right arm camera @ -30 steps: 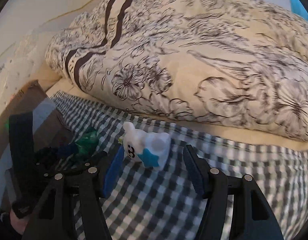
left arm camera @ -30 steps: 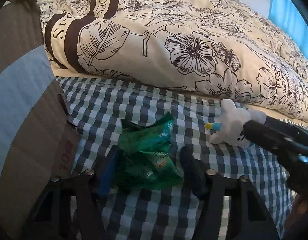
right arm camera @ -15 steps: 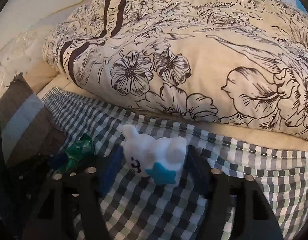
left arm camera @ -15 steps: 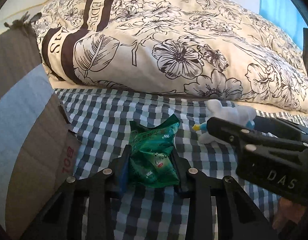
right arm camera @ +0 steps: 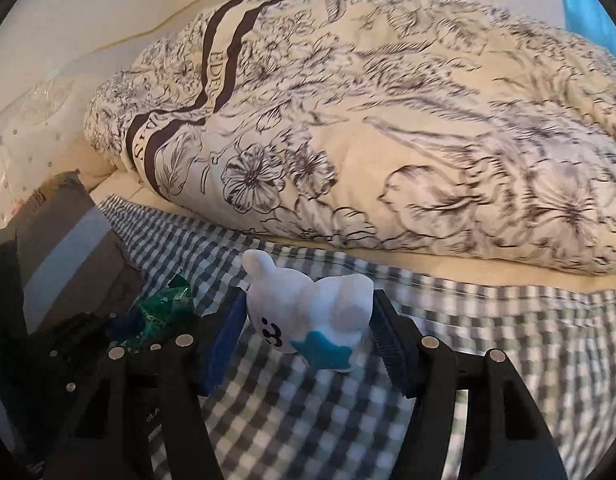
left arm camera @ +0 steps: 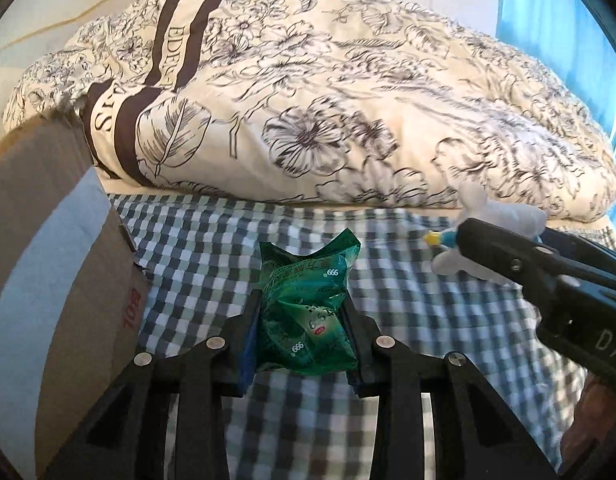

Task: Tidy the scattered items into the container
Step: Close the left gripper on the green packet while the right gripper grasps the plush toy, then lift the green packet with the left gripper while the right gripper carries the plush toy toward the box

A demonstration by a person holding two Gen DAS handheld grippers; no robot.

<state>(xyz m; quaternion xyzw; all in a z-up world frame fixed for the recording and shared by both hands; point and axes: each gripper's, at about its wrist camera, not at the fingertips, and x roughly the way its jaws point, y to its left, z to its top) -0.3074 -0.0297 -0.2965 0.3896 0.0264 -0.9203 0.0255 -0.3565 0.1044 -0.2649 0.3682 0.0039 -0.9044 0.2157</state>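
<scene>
Green crinkled foil sachet (left arm camera: 308,312) is pinched between the pads of the left gripper (left arm camera: 304,336), just above the checked bedsheet (left arm camera: 427,360). The right gripper (right arm camera: 308,332) clamps a white plush toy with a blue star (right arm camera: 308,312). Step in hand: both items gripped, carry pending. Next, both must travel left to the brown cardboard box (left arm camera: 48,260), whose inside is not visible.

Left black two-finger gripper w/ blue pads (left arm camera: 304,320) points downward, its jaws pressed on both sides of a crumpled green foil packet (left arm camera: 308,312). Right black two-finger gripper w/ blue pads (right arm camera: 306,324) also tilts down, jaws clamped approx. mid-width on a white plush toy w/ blue star (right arm camera: 308,316).
</scene>
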